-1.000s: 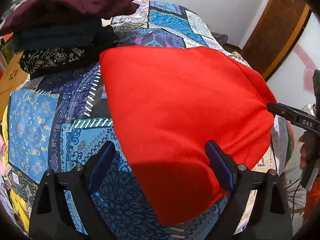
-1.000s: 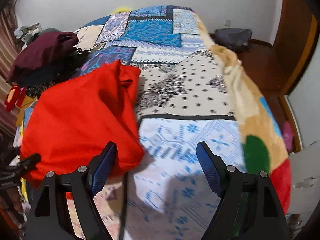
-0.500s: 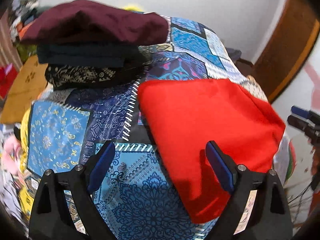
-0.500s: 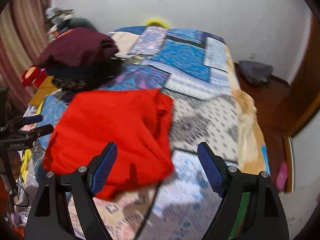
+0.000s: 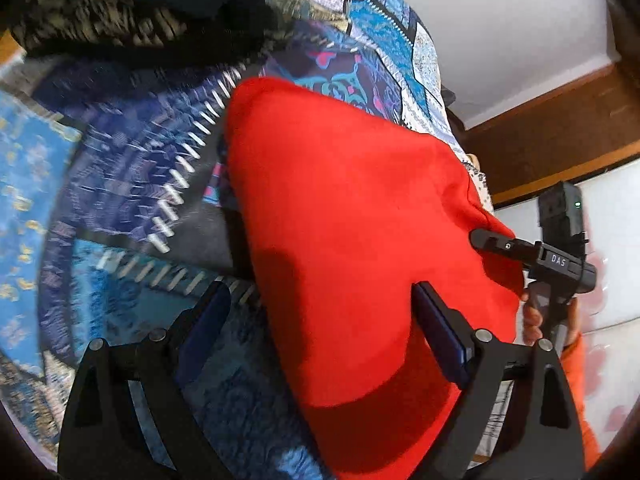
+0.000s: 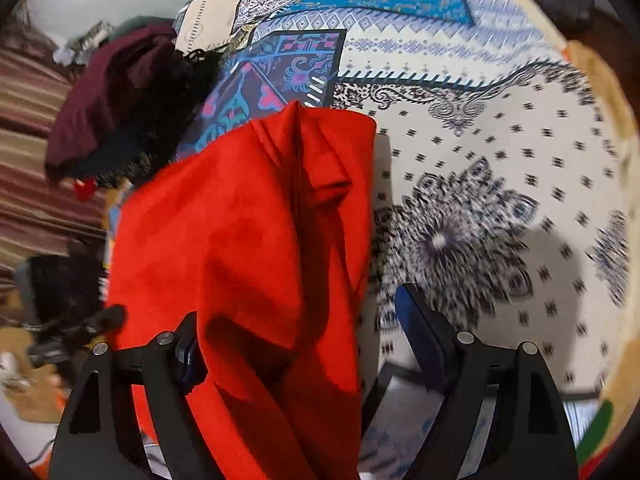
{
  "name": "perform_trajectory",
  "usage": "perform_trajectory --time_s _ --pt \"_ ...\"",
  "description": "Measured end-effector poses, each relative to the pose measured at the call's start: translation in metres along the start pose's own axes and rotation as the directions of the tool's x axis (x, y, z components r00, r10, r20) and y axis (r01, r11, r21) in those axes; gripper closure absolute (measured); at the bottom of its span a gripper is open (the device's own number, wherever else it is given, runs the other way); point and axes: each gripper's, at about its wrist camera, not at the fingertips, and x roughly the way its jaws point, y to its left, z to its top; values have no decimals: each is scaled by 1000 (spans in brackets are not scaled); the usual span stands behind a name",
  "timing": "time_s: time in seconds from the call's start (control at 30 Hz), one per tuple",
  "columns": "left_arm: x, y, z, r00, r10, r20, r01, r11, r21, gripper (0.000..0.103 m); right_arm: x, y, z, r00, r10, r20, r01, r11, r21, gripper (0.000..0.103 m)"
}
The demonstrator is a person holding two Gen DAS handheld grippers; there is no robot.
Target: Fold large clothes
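Mid-fold, judging by layout: both claws coming in for a fresh hold on the red garment (image 5: 352,240). Left claw (image 5: 320,332) wide open, empty, over its near edge. Right claw (image 6: 296,356) open, straddling cloth (nothing pinched). Garment partly folded, rumpled, on the bed (image 6: 500,152). Next: pinch near corners.

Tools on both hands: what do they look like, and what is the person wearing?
Each tool, left and right, has matte black forked arms with silver pivot pins and flat blue pads on the fingers. In the left wrist view, the right tool's black body reads "DAS", with a green light on the box above. An orange sleeve shows below it.
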Motion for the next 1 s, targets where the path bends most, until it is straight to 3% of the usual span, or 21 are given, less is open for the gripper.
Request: perform_trajectory --time_s 0.2,0.37,0.43,0.53,0.6,0.7,0.77,0.87,1.0 --pt "22 3 19 992 -116 -46 113 992 -61 11 25 -3 21 988 103 -111 -98 994 46 23" --pt "26 3 18 988 -150 -40 147 987 -70 12 41 -3 27 979 149 -138 -137 986 94 24" --pt "26 6 15 982 -186 -38 183 980 -81 12 48 5 22 975 164 -152 -153 985 82 44" --pt "25 14 8 970 -240 -42 234 965 -117 23 49 12 13 976 168 -136 -158 984 82 52" --pt "24 13 5 971 -232 -52 225 968 -111 39 49 14 7 977 178 -119 -165 980 110 60" --pt "15 8 0 977 -206 -49 201 975 -94 56 44 14 -4 974 205 -98 -187 968 169 74" --pt "4 -4 -1 984 -171 -41 170 985 -38 64 34 18 -14 974 211 -81 -195 966 169 78" --pt "-18 -28 -7 994 -111 -17 112 992 61 68 11 43 -29 985 166 -43 -162 983 81 81" --pt "-58 -54 -9 994 -101 39 94 985 148 69 -16 86 -48 994 105 13 -105 994 -38 81"
